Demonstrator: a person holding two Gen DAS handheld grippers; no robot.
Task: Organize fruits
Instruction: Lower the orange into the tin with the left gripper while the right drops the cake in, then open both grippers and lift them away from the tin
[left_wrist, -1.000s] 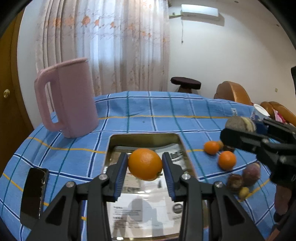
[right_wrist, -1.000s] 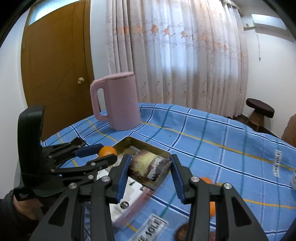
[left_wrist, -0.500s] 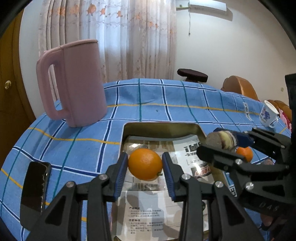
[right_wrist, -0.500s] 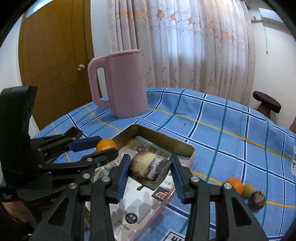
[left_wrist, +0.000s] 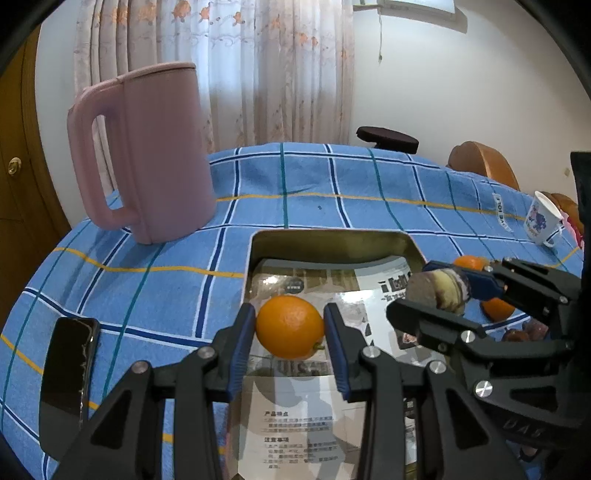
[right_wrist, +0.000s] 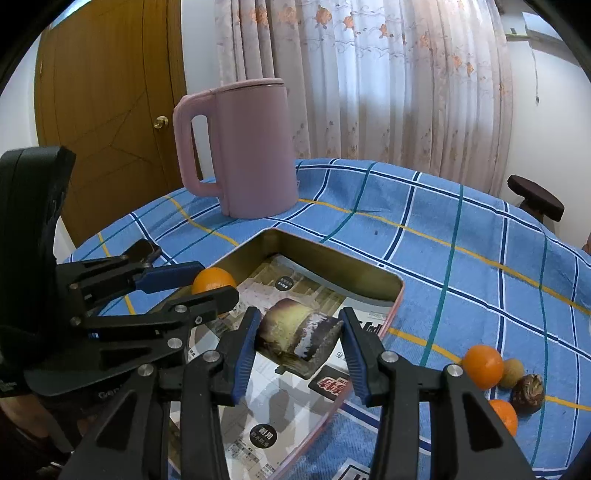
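My left gripper (left_wrist: 290, 328) is shut on an orange (left_wrist: 290, 326) and holds it just above the paper-lined metal tray (left_wrist: 332, 240). My right gripper (right_wrist: 299, 336) is shut on a brown and purple cylindrical fruit piece (right_wrist: 297, 338) over the same tray (right_wrist: 332, 258). The right gripper also shows in the left wrist view (left_wrist: 436, 295), to the right of the orange. The left gripper with the orange (right_wrist: 213, 280) shows at the left of the right wrist view. Loose oranges (right_wrist: 482, 365) and small brown fruits (right_wrist: 528, 393) lie on the blue cloth right of the tray.
A tall pink jug (left_wrist: 147, 155) stands on the checked cloth behind the tray to the left. A black phone (left_wrist: 68, 380) lies at the near left table edge. A white cup (left_wrist: 543, 218) sits far right. A dark stool (left_wrist: 388, 134) and wooden chairs stand beyond the table.
Both grippers have moved forward and down over the tray with their fruits held. The jug and tray loom larger. The grips have not changed.
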